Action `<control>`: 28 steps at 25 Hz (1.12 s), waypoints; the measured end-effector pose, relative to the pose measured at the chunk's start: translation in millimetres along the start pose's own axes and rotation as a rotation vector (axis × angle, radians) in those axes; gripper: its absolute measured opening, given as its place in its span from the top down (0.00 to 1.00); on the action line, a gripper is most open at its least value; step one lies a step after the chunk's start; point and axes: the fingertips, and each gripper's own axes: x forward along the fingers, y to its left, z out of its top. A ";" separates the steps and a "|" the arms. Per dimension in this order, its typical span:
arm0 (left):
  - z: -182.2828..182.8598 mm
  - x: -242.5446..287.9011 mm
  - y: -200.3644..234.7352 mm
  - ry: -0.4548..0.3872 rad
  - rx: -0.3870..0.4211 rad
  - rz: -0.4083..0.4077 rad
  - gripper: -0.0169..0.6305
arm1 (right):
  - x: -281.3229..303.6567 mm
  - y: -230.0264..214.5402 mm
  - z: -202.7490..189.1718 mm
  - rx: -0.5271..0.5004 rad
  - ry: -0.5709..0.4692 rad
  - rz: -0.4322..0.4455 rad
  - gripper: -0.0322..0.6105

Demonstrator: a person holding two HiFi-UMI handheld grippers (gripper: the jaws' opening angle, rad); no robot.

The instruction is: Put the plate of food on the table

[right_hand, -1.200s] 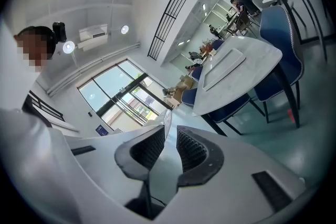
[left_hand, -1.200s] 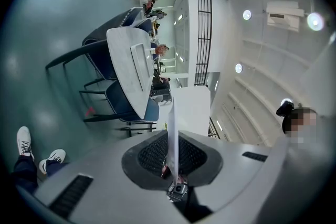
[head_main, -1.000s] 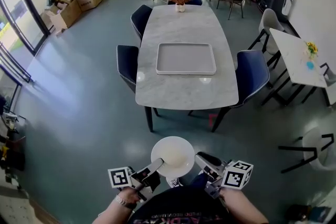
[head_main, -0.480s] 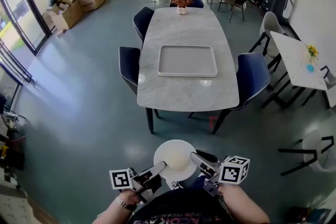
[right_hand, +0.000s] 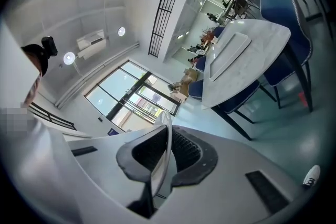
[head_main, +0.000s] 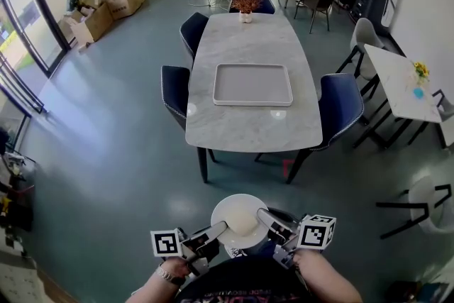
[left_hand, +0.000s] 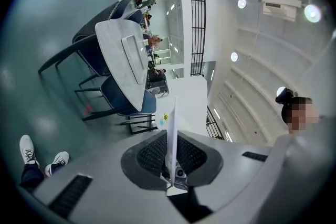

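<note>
Lowest in the head view: left hand (head_main: 172,269) and right hand (head_main: 310,260), each holding a gripper with its marker cube up. Left gripper (head_main: 219,228) clenched on the left rim of the white plate (head_main: 240,218); its own view shows the rim edge-on, pinched between the ribbed pads. Right gripper (head_main: 262,216) likewise clamped on the opposite rim, the thin white edge running up between its pads. The plate is carried level between the two, in the air over the grey-green floor (head_main: 113,152), close to the person's body and well apart from the desk. Its centre looks pale cream; what the food is cannot be made out. A white shoe (head_main: 233,249) shows just below the plate. Further out stands the marble desk (head_main: 248,125), its near edge facing the person. A pale rectangular tray (head_main: 252,85) lies on the desk's middle. Dark blue chairs sit at the desk: two on the left (head_main: 174,90), one on the right (head_main: 340,101). A potted plant (head_main: 246,2) stands at the desk's far end. Beyond, cardboard boxes (head_main: 106,2) against the left wall.
</note>
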 end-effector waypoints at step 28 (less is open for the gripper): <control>27.0 -23.0 3.6 -0.049 0.254 0.061 0.96 | -44.0 -26.4 67.0 0.055 -0.277 -0.100 0.92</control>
